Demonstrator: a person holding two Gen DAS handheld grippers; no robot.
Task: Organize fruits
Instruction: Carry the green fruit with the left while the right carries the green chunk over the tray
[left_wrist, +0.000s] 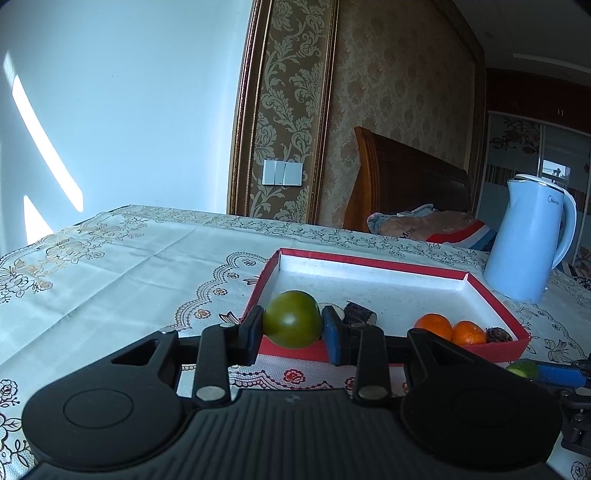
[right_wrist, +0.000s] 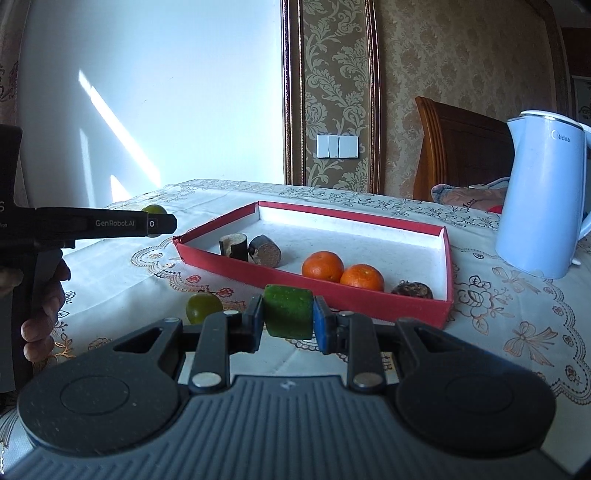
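Jaws on both grippers are clamped on fruit. Left gripper (left_wrist: 291, 334) pinches a round green tomato (left_wrist: 291, 324) just at the near left corner of the red tray (left_wrist: 496, 301). Right gripper (right_wrist: 288, 323) pinches a blocky green fruit piece (right_wrist: 288, 312) in front of the tray's near wall, off the cloth.

Left to right in the right wrist view: a hand (right_wrist: 40, 295) grips the left tool's black handle at frame edge; a second small green fruit (right_wrist: 203, 307) sits on the cloth beside the right gripper's left finger; tray holds two dark cylindrical pieces (right_wrist: 251, 249) at its left end, two oranges (right_wrist: 341, 273) mid-right touching each other, one dark wrinkled fruit (right_wrist: 413, 288) at the right corner. White kettle (right_wrist: 543, 195) stands on the table right of the tray, apart from it.

Surface: table under a pale embroidered tablecloth (left_wrist: 122, 266), floral lace border, creased. Room: plain white wall with sun streaks on the left, gold damask wallpaper panel with a switch plate (left_wrist: 282, 172), wooden headboard (left_wrist: 410, 177), bedding behind the table.
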